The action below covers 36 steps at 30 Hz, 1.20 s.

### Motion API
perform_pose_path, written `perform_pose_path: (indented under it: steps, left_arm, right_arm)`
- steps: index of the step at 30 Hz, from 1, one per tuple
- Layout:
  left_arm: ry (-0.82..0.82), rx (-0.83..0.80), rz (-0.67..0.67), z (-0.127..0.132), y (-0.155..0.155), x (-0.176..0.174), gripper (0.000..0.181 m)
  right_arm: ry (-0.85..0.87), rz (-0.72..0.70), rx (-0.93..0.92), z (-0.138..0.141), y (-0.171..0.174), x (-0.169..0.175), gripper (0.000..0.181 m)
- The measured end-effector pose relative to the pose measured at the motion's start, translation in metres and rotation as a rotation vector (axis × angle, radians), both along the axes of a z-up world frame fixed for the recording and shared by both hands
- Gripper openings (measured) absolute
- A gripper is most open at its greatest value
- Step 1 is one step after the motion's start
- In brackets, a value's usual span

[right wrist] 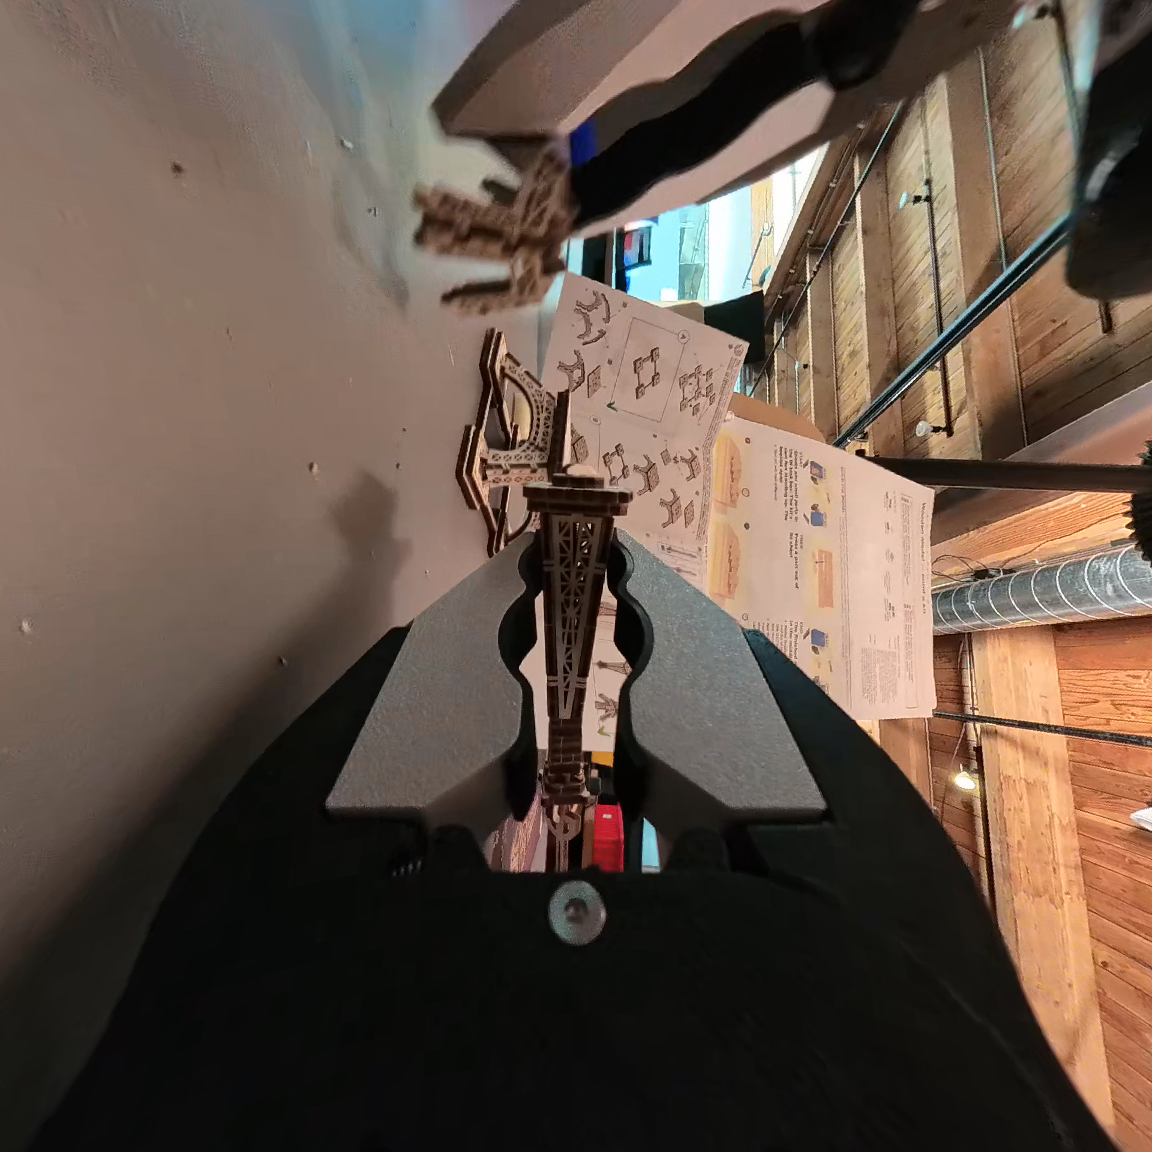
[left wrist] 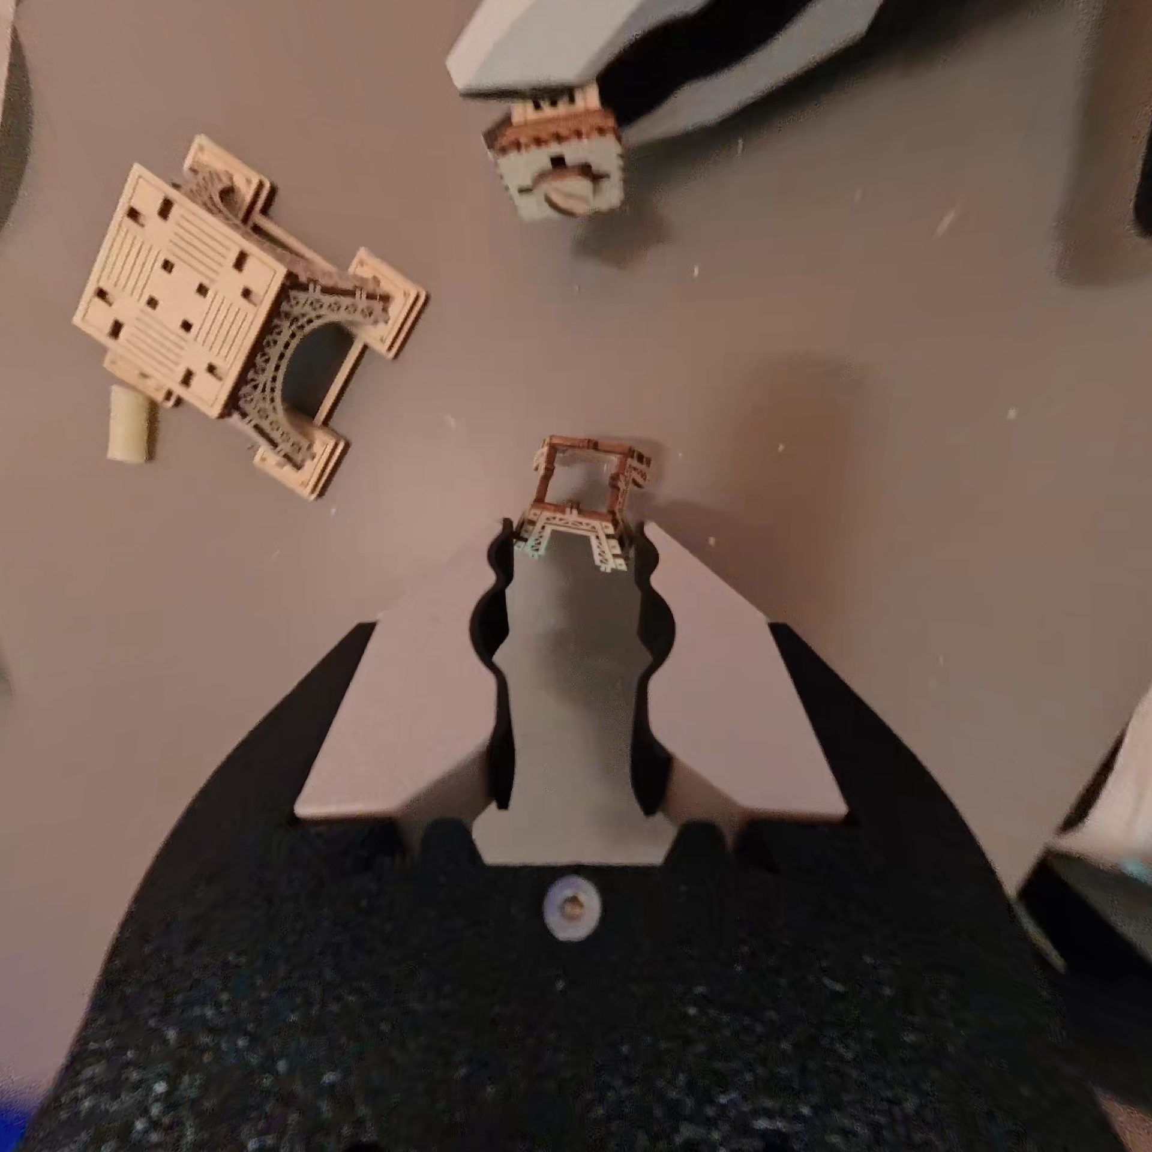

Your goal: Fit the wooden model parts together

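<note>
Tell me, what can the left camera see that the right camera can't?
Only the left wrist view shows the small wooden peg beside the base. Only the right wrist view shows the instruction sheets and the spire's full length. Both show the arched base, the left gripper holding the small frame section, and the right gripper holding the spire.

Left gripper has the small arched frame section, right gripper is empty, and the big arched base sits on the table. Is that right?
Not quite. The right gripper is not empty: the right wrist view shows it shut on the tapered tower section. The rest holds: the left gripper holds the small arched frame section, and the big arched base sits on the table.
</note>
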<state>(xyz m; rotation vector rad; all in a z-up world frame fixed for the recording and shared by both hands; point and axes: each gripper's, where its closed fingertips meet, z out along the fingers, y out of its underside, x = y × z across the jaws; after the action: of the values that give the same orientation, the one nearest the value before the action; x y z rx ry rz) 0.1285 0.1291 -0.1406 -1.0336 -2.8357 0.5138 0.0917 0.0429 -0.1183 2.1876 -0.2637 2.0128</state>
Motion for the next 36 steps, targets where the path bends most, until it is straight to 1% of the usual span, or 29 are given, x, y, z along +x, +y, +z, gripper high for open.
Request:
perform_pose_path:
  steps: [3,5,7,9,11,13,16,18,21,24,25,28,30,33,36]
  left_arm:
    - [-0.249,0.186,-0.068,0.012,0.015,0.009,0.036]
    - [-0.369,0.273,-0.101,0.014,0.015,0.007,0.036]
    - [-0.403,0.348,-0.114,0.007,0.013,0.0,0.036]
    - [-0.387,0.357,-0.122,-0.001,0.005,-0.007,0.036]
    - [-0.343,0.299,-0.099,-0.005,-0.006,-0.013,0.04]
    - [-0.262,0.222,-0.072,-0.005,-0.012,-0.021,0.046]
    - [-0.134,0.07,-0.036,0.007,-0.013,-0.021,0.054]
    - [-0.047,-0.061,-0.02,0.016,-0.012,-0.01,0.054]
    - [0.119,-0.197,-0.018,0.014,-0.003,-0.001,0.053]
    - [0.177,-0.3,-0.005,0.007,0.002,0.003,0.049]
    - [0.202,-0.332,0.017,0.008,0.001,0.002,0.042]
    - [0.204,-0.302,0.058,-0.001,0.013,0.002,0.047]
    - [0.176,-0.322,0.064,-0.005,0.018,0.005,0.048]
    - [0.215,-0.342,0.076,-0.015,0.014,0.0,0.049]
    - [0.202,-0.351,0.063,-0.021,0.006,-0.004,0.05]
  right_arm:
    - [0.022,-0.008,-0.015,-0.003,-0.005,-0.001,0.017]
    - [0.048,-0.004,-0.034,-0.006,-0.006,-0.001,0.017]
    - [0.068,0.02,-0.064,-0.009,-0.004,-0.003,0.017]
    - [0.093,0.024,-0.07,-0.015,-0.003,-0.004,0.017]
    - [0.095,0.033,-0.073,-0.015,0.0,-0.004,0.017]
    - [0.095,0.038,-0.06,-0.016,0.0,-0.004,0.017]
    - [0.092,0.041,-0.033,-0.015,0.0,-0.004,0.017]
    - [0.086,0.041,-0.013,-0.014,0.0,-0.004,0.017]
    - [0.068,0.046,0.01,-0.01,0.0,-0.003,0.017]
    - [0.06,0.044,0.018,-0.009,0.001,-0.003,0.017]
    - [0.056,0.043,0.017,-0.009,0.001,-0.003,0.017]
    - [0.064,0.045,0.016,-0.013,0.004,-0.002,0.017]
    - [0.068,0.042,0.019,-0.014,0.004,-0.002,0.017]
    - [0.067,0.035,0.017,-0.015,0.003,-0.002,0.017]
    - [0.062,0.034,0.021,-0.014,0.003,-0.001,0.017]
